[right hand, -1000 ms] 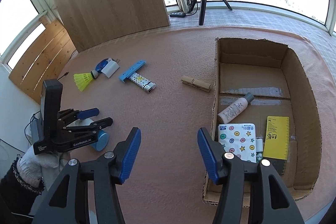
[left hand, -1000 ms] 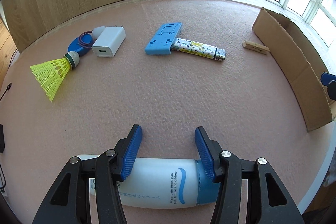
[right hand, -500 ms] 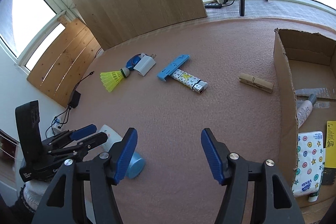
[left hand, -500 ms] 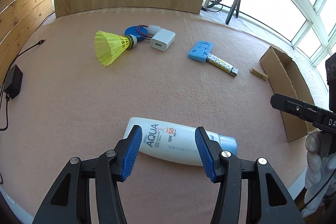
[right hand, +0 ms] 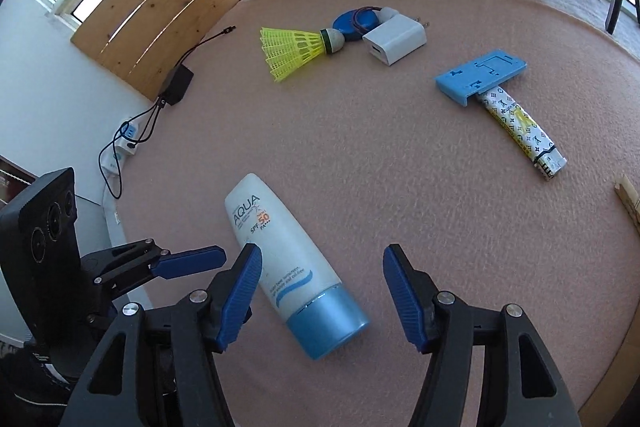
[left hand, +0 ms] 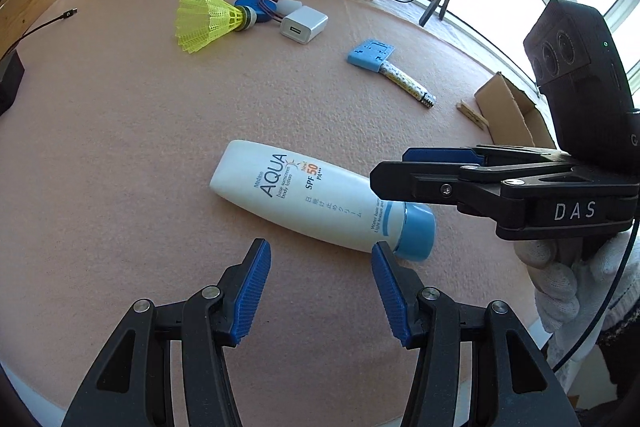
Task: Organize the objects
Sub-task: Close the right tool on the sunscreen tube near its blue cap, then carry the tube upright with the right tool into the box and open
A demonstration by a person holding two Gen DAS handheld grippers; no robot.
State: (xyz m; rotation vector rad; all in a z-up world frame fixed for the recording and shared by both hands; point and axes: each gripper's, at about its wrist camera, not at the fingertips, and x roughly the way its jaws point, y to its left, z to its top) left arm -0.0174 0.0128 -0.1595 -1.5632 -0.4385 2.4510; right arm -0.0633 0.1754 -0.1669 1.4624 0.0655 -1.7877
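A white sunscreen bottle [left hand: 316, 197] with a blue cap lies on its side on the pink table [left hand: 120, 131]. It also shows in the right wrist view [right hand: 280, 259]. My left gripper [left hand: 320, 291] is open and empty, just behind the bottle. My right gripper [right hand: 320, 291] is open and empty, low over the bottle's cap end, which lies between its fingers. The right gripper also shows from the side in the left wrist view [left hand: 424, 167], above the cap.
Farther back lie a yellow shuttlecock [left hand: 208, 17], a white charger [left hand: 304, 25], a blue disc with a cord [left hand: 256, 9], a blue holder [left hand: 370, 55] over a patterned lighter [left hand: 408, 85], a wooden clothespin [left hand: 472, 113] and a cardboard box [left hand: 508, 111].
My left gripper has drawn back from the bottle, which now lies in front of its fingers. My right gripper has swung left and down over the bottle's cap end.
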